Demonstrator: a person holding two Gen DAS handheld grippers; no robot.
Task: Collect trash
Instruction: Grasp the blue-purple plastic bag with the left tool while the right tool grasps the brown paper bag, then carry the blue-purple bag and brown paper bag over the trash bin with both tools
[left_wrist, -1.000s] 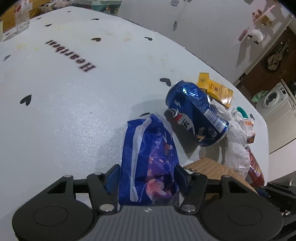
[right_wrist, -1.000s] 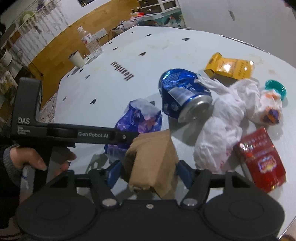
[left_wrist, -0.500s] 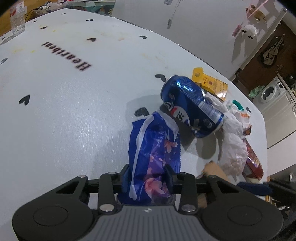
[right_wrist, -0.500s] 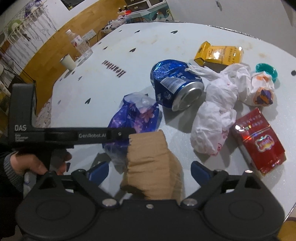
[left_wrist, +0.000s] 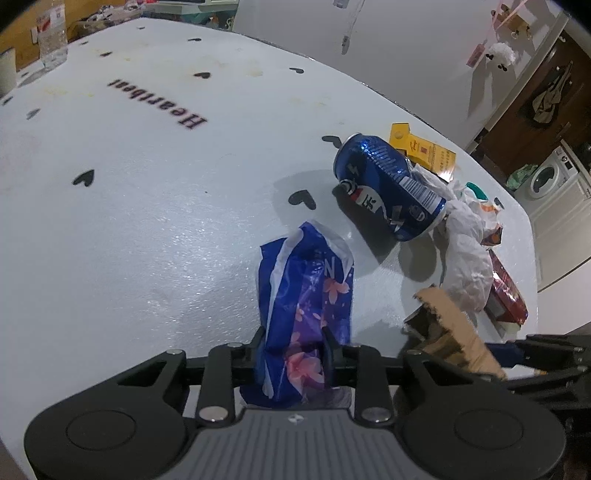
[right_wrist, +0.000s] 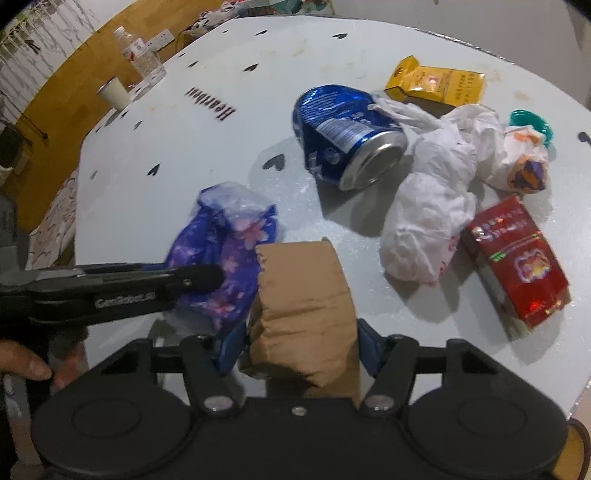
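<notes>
The left gripper is pinched tight on the near end of a blue and purple flowered plastic wrapper, its far end trailing out over the white table; the right gripper has its blue-padded fingers closed against the sides of a torn piece of brown cardboard, which stands up between them at the near edge of the table, just right of the wrapper.

Both tools look loaded, so the step in hand is probably carrying these two pieces off to wherever the trash is gathered; no bin shows in either view. To do it well, keep both grips firm; lift straight up before moving sideways, so the limp wrapper tail does not drag across the dented blue can lying beyond it; the cardboard is stiff but crumpled and could slip if the squeeze eases.

Still to collect, further out and to the right: the can, a crumpled white plastic bag, a red packet, a yellow packet, a small orange and purple wrapper and a teal lid.
</notes>
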